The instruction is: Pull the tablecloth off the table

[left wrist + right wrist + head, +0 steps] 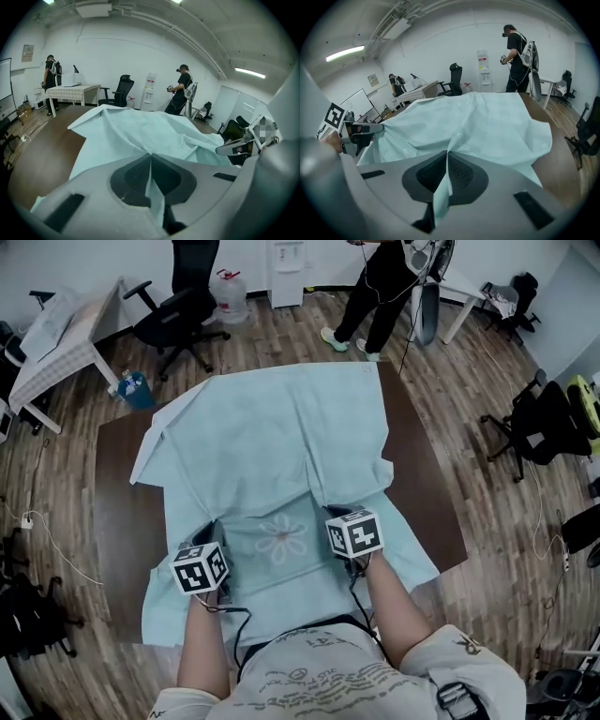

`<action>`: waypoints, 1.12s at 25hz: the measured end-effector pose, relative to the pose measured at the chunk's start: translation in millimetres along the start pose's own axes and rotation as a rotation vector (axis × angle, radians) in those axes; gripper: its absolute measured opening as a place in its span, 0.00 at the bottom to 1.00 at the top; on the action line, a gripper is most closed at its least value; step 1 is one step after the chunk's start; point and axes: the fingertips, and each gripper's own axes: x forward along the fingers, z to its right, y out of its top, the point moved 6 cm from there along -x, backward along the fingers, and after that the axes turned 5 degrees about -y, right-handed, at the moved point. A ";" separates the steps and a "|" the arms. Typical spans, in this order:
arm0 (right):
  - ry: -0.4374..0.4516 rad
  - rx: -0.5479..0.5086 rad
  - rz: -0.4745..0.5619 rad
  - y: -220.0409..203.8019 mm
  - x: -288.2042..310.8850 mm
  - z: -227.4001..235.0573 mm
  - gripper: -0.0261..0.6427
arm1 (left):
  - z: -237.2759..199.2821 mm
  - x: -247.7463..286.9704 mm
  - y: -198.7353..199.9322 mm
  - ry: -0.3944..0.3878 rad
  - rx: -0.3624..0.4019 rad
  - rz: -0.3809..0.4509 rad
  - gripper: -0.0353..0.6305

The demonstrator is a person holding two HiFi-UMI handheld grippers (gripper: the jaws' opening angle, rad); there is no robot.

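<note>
- We see the pale blue tablecloth (281,446) lying rumpled over the middle of a dark brown table (120,512), its near edge hanging off the side closest to us
- Its long axis runs from us straight toward the far edge of the table; the far left corner is folded back on itself, and a flower print (283,538) sits between our two grippers
- Our left gripper (151,158) has its jaws pressed together on a raised fold of the cloth, which comes up in a thin ridge between them
- Our right gripper (447,155) pinches another fold the same way, just to the right of the flower
- Bare table shows in a wide strip on the left of the cloth and a narrower one on the right, up to the far right corner
- Wood-plank floor (487,512) surrounds the table on all sides we can see
- To the right, an office chair (539,423) stands well apart from the table edge; a blue bin (136,390) sits near the far left corner
- Beyond the far edge a person (375,292) stands on the floor, with a water dispenser (286,268), a water jug (230,296) and a second chair (173,320) against the wall side
- A small table with a checked cloth (56,343) stands at the far left
</note>
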 end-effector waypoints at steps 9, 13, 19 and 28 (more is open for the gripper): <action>-0.003 -0.018 0.185 7.9 -74.2 -73.0 0.06 | 21.2 -82.7 18.0 -0.071 0.075 0.146 0.07; -0.032 -0.035 0.262 14.3 -100.8 -103.6 0.06 | 19.7 -118.4 23.7 -0.051 0.136 0.210 0.07; -0.054 -0.090 0.468 24.2 -151.0 -154.5 0.06 | 27.7 -168.5 34.5 -0.036 0.239 0.326 0.07; -0.012 -0.081 0.749 38.2 -223.6 -203.4 0.06 | 47.8 -240.5 64.5 -0.020 0.341 0.503 0.07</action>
